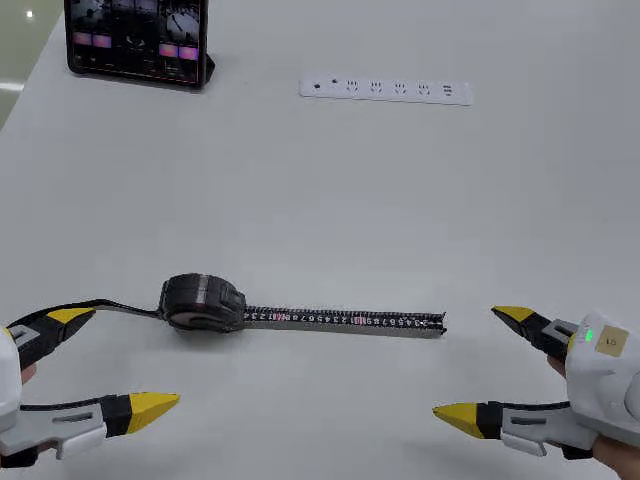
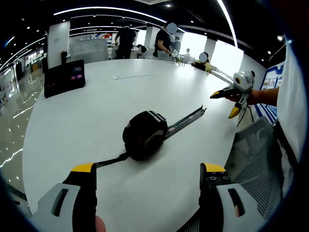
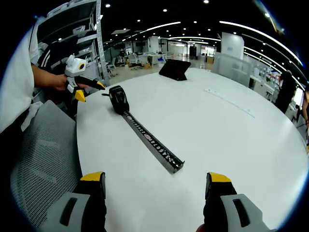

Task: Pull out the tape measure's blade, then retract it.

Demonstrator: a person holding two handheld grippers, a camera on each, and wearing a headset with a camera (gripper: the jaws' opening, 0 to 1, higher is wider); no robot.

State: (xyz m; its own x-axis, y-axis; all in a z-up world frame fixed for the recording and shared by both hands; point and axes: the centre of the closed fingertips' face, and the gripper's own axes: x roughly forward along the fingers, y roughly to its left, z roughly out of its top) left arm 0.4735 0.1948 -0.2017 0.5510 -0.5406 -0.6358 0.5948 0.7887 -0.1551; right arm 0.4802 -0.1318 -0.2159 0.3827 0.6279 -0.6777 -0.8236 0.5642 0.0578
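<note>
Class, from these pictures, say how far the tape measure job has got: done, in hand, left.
Done: the blade lies pulled out of the tape measure on the table. In hand: nothing, the left gripper and right gripper both stand open at either end. Left: retracting the blade.

1. Tape measure case (image 1: 203, 302) on table (image 1: 320, 200), left of centre, near side
2. Blade (image 1: 345, 320) flat on table, running right from case; strap (image 1: 125, 307) trails left
3. Left gripper (image 1: 128, 358) left of case, just beside strap end; right gripper (image 1: 468, 361) right of blade tip, apart
4. Power strip (image 1: 385, 89) far side, behind blade; tablet (image 1: 137, 38) far left, left of strip
</note>
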